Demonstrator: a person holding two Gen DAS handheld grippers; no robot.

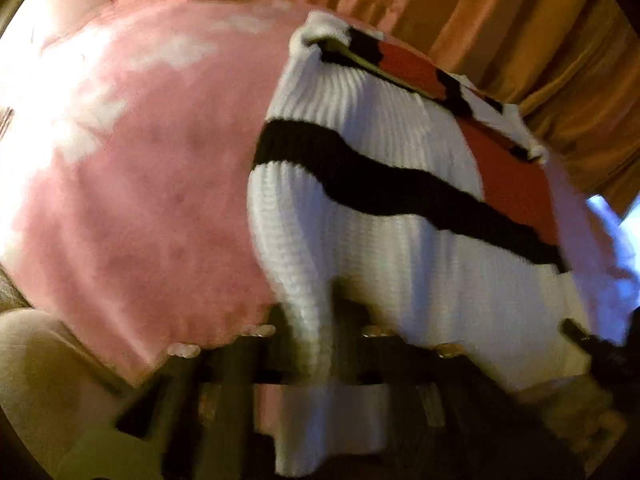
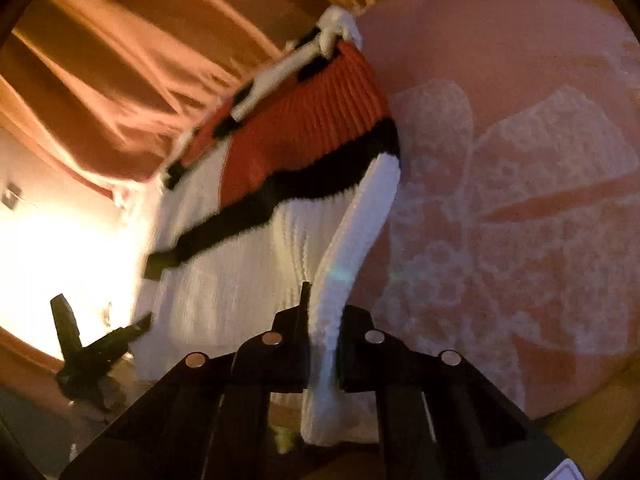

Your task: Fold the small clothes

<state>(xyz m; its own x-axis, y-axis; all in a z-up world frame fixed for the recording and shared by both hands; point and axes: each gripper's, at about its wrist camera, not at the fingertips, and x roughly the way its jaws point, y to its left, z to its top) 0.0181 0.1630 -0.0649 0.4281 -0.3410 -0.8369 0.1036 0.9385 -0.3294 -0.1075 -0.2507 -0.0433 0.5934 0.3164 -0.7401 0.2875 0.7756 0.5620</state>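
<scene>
A pink blanket [image 1: 132,184] with a pale lace-like floral pattern is covering the work surface and filling most of both wrist views. Behind it, orange curtains [image 1: 520,28] are hanging in deep folds across the back of the room. A strong light is washing out the near-left part of the right wrist view, where a pale wall with a small square fitting is showing. No readable writing or brand marks are showing on any item.

The task item, a small ribbed knit sweater [image 1: 384,236], white with a black stripe and a red-orange panel, is lying on the pink blanket with its near edges lifted off the cloth.

The left gripper [image 1: 316,344] is clamping a raised fold of the sweater's white hem between closed fingers. The image there is blurred, so fine detail of the contact is not discernible.

The right gripper [image 2: 324,344] is pinching a narrow white ribbed edge of the sweater [image 2: 248,280]; the fabric is running down between the two closed fingers and hanging below them.

In the right wrist view, the other gripper is showing as a dark shape at the sweater's far lower corner. Nothing else is lying on the blanket near the sweater.
</scene>
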